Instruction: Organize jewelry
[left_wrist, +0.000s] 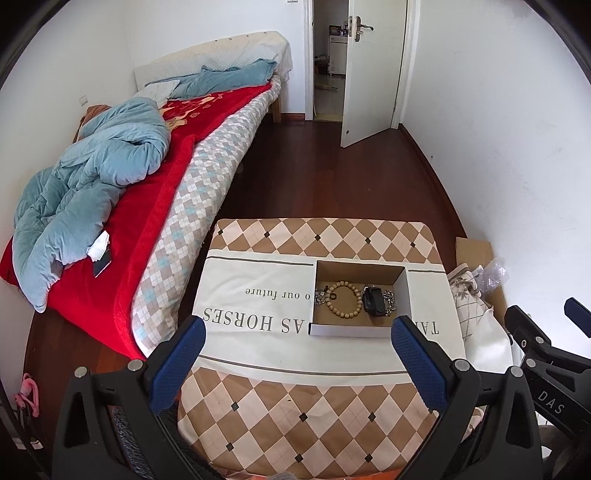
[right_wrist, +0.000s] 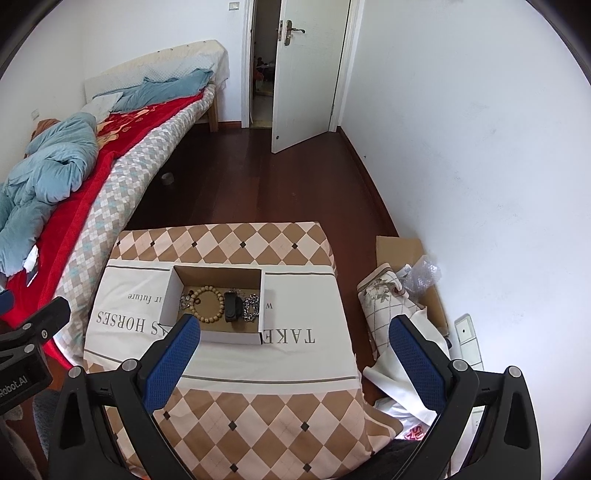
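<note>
An open cardboard box (left_wrist: 325, 267) (right_wrist: 170, 295) sits on a cloth-covered table (left_wrist: 258, 406) (right_wrist: 258, 406). Inside lie a wooden bead bracelet (left_wrist: 357, 297) (right_wrist: 218, 315), a black band (left_wrist: 372, 301) (right_wrist: 232, 306), a silver chain (left_wrist: 389, 301) (right_wrist: 252, 306) and a small silver piece (left_wrist: 320, 297) (right_wrist: 185, 299). My left gripper (left_wrist: 299, 330) is open and empty, hanging above the table just short of the box. My right gripper (right_wrist: 295, 328) is open and empty, to the right of the box. Each shows at the edge of the other's view.
A bed (left_wrist: 177, 184) (right_wrist: 110, 177) with red blanket and blue quilt runs along the left. A white wall (left_wrist: 517, 129) is close on the right. Cardboard, cloth and bubble wrap (right_wrist: 406, 295) lie on the floor beside the table. A door (left_wrist: 373, 70) stands open at the back.
</note>
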